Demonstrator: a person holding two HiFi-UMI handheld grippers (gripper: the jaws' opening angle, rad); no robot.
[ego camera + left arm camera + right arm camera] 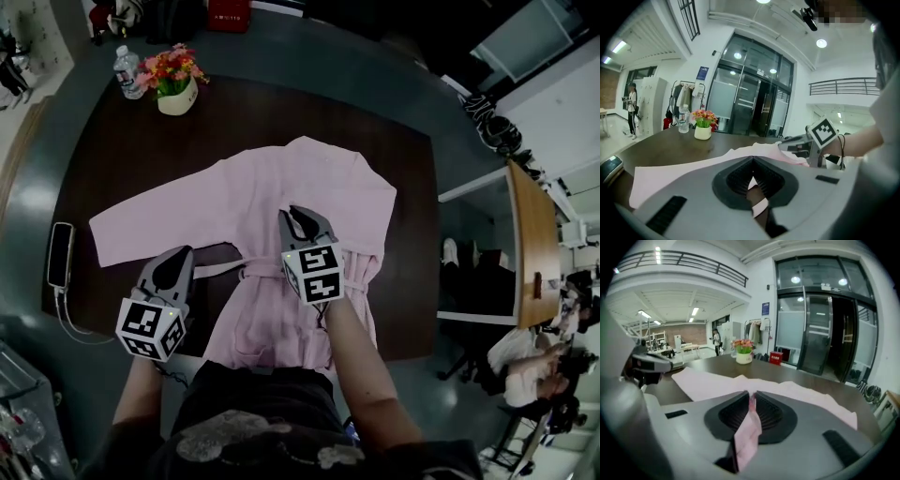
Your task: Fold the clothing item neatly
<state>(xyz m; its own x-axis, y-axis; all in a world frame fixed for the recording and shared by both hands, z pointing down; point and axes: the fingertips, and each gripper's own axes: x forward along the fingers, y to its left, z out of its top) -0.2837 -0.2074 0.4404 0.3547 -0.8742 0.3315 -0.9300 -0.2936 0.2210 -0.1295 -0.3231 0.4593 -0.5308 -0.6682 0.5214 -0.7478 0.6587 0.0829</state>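
A pale pink robe (pixel 281 187) lies spread on the dark table (pixel 122 159), collar away from me, its left sleeve (pixel 141 220) stretched out. Its right side is folded inward (pixel 366 267). A thin pink belt (pixel 225 270) runs across the waist. My right gripper (pixel 302 214) hovers over the robe's middle, shut on a strip of pink fabric (pixel 749 432) that hangs down between its pads. My left gripper (pixel 178 255) is by the belt's left end, jaws shut. A bit of pink (pixel 759 206) shows behind its tips; whether it is gripped I cannot tell.
A white pot of flowers (pixel 175 94) and a water bottle (pixel 127 70) stand at the table's far left. A phone (pixel 61 253) with a cable lies by the left edge. A wooden table (pixel 530 244) and seated people are off to the right.
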